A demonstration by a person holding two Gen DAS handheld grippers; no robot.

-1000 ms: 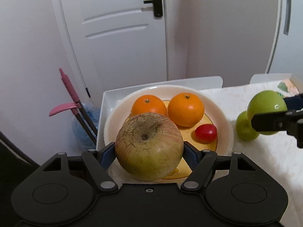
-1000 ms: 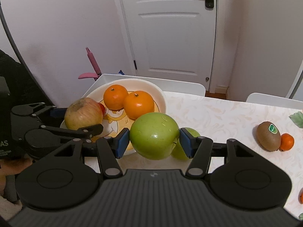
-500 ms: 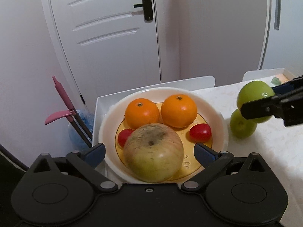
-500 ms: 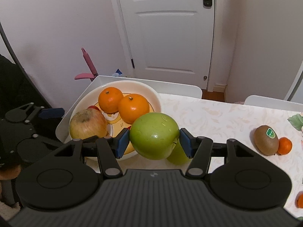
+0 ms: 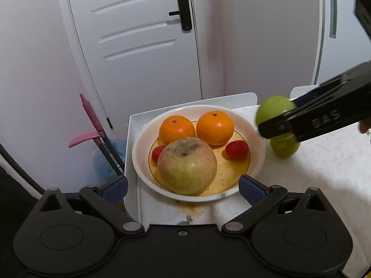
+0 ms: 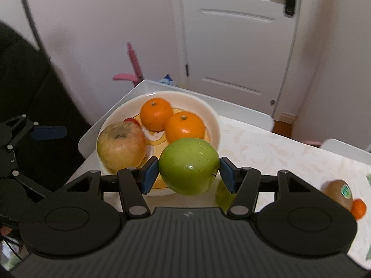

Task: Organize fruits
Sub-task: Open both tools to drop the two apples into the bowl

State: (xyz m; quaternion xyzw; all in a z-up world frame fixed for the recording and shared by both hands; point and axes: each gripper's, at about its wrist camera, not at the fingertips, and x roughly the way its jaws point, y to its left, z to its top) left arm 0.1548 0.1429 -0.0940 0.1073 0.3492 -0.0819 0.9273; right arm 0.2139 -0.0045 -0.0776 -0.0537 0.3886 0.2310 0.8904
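Green apple (image 6: 189, 166) sits clamped at its widest girth between the right gripper (image 6: 189, 173) fingers, above the bowl (image 6: 214, 120) rim. Skin is smooth, hard and slippery; fairly heavy. Left gripper (image 5: 183, 186) fingers stand released, empty.

Left hand-held gripper (image 5: 183, 186) stands spread to its widest, blue pads (image 5: 115, 187) far out on either side, nothing pressed between them, the whole tool tipped downward. In the right wrist view it sits at the left edge, dark linkages and one blue pad showing against a black sleeve (image 6: 30, 88). Right hand-held gripper (image 6: 189, 172) is angled downward too, and its two blue pads (image 6: 150, 173) are clamped on the flanks of a green apple (image 6: 189, 165), carried clear above the surface. From the left wrist view its black fingers reach in from the right edge, pinching that apple.
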